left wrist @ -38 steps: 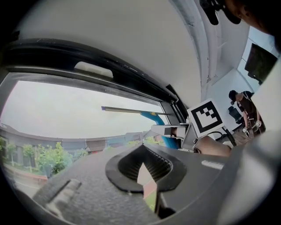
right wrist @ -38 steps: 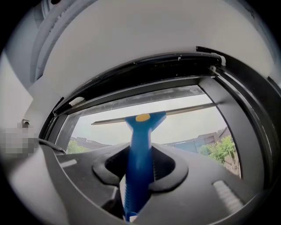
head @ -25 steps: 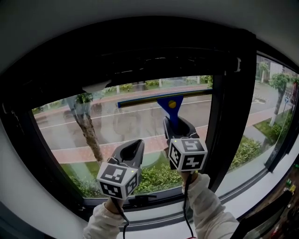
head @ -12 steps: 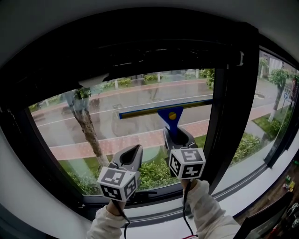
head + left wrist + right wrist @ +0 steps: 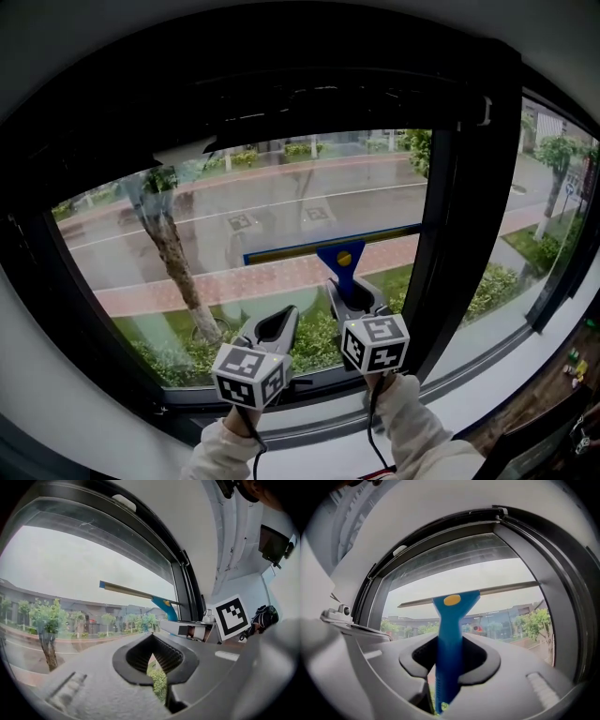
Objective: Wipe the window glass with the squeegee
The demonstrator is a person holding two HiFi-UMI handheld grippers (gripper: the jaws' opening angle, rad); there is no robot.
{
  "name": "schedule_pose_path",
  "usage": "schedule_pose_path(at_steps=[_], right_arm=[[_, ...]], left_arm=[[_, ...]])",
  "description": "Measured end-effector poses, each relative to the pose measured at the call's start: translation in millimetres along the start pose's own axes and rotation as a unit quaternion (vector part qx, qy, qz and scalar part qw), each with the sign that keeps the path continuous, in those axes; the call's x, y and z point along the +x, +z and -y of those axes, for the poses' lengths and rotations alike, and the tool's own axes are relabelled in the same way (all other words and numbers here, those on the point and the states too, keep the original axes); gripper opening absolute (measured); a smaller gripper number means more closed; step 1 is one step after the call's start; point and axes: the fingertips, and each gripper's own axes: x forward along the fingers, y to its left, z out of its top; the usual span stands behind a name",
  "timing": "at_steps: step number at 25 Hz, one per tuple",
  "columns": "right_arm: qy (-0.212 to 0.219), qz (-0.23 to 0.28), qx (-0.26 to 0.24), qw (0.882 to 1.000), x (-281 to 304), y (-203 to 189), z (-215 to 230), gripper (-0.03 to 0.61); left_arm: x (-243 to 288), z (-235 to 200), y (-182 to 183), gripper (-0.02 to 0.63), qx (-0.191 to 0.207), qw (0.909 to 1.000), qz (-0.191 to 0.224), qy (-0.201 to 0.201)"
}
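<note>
- Right now my right gripper (image 5: 352, 292) is clamped on the handle of the blue plastic squeegee with the long thin blade (image 5: 337, 255). In the right gripper view, its jaws pinch the handle from both sides.
- My left gripper (image 5: 273, 325) holds nothing. Its jaws are drawn together to a thin slit, and it hangs just below the blade's left end.
- The blade lies across the lower part of the clear window glass (image 5: 262, 202), near the bottom rail of the black window frame (image 5: 442, 234).
- Risks as I judge them:
  - The blade's right end sits close to the upright frame bar. A drift to the right could snag it and twist the handle in the jaws.
  - The blade looks slightly tilted, left end lower, so uneven pressure could leave a streak.
  - Little glass remains below the blade. Pulling further could knock it into the bottom rail or into my idle left gripper.
- Compared with a second ago:
  - The blade has travelled from high on the pane down to the lower part.
  - Both grippers have sunk toward the sill.
  - The left gripper has stayed empty, and the grip on the handle looks unchanged.
</note>
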Motion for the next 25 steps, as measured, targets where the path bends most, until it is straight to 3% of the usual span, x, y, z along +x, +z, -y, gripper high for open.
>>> schedule_pose_path(at_steps=[6,25], right_arm=[[0.023,-0.037,0.053,0.998,-1.6,-39.7,-4.3,0.123],[0.02,-0.106,0.042,0.993,-24.8,-121.6,-1.6,0.121]], left_arm=[[-1.2,1.1,-20.8,0.001,-0.015,0.9997,-0.018,0.0],[-9.1,1.8,-65.2,0.002,-0.038,0.9977,-0.055,-0.001]])
